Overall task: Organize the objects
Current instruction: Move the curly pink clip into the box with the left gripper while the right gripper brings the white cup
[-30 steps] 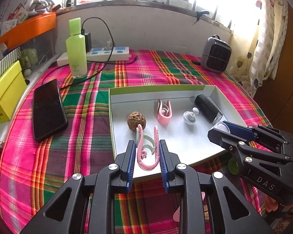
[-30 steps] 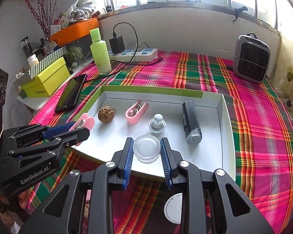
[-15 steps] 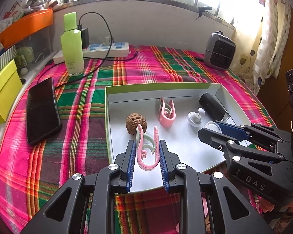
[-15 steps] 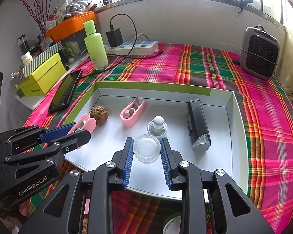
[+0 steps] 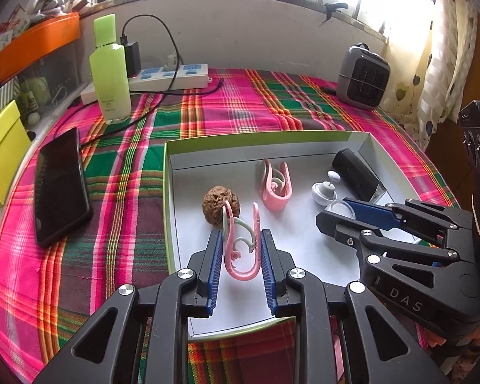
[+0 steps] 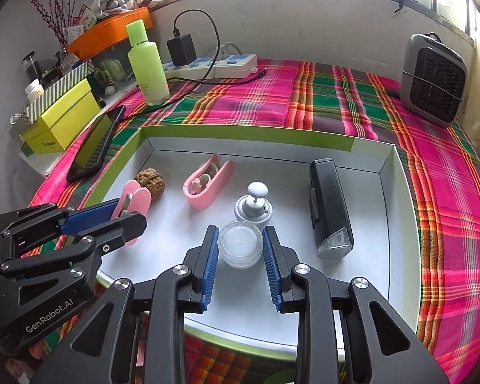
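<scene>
A shallow white box with green walls (image 5: 259, 140) (image 6: 246, 136) lies on the plaid cloth. My left gripper (image 5: 241, 249) is shut on a pink hair claw clip (image 5: 241, 243), held over the box's near left part, beside a brown walnut (image 5: 219, 203). My right gripper (image 6: 240, 249) is shut on a small clear round jar (image 6: 239, 247), held over the box's near middle. In the box also lie a second pink claw clip (image 5: 275, 185) (image 6: 208, 184), a small grey knob piece (image 6: 253, 208) and a black rectangular device (image 6: 328, 208).
A black phone (image 5: 59, 185) lies left of the box. A green bottle (image 5: 110, 70), a power strip with charger (image 5: 169, 75), a yellow box (image 6: 60, 118) and a grey heater (image 6: 433, 80) stand around the back. A window wall closes the far side.
Both grippers have moved forward and lower over the box, each still holding its object. The things lying in the box have not moved.
</scene>
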`<state>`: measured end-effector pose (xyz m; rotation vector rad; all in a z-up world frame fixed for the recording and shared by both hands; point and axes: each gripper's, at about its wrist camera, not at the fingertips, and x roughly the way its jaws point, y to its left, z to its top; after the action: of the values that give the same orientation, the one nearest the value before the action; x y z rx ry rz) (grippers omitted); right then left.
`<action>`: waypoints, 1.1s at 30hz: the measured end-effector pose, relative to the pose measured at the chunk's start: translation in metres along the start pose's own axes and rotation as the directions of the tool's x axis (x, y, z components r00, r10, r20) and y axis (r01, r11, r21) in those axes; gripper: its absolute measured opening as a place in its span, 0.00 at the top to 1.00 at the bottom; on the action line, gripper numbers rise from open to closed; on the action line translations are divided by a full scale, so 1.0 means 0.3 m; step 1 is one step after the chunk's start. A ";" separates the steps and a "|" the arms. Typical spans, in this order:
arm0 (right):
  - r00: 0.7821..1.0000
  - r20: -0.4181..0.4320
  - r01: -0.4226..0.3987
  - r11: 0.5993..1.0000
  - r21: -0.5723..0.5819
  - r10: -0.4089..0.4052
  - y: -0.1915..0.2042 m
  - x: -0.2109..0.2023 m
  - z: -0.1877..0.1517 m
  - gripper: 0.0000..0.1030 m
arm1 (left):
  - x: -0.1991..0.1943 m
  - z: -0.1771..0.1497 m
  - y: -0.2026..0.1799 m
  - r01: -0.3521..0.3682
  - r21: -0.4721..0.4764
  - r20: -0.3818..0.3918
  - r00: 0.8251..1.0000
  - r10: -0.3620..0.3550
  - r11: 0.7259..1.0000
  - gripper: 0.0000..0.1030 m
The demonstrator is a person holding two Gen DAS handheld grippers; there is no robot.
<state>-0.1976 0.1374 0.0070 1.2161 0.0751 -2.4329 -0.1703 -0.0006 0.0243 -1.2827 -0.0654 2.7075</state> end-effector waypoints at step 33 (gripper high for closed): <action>0.999 0.003 0.046 0.999 0.001 -0.046 0.002 0.018 0.025 0.71 | 0.039 0.016 -0.021 -0.044 0.035 0.005 0.999 0.044 0.998 0.79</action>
<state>-0.2059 0.1335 0.0076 1.2239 0.1020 -2.4747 -0.1806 0.0074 0.0192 -1.2841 0.0108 2.7352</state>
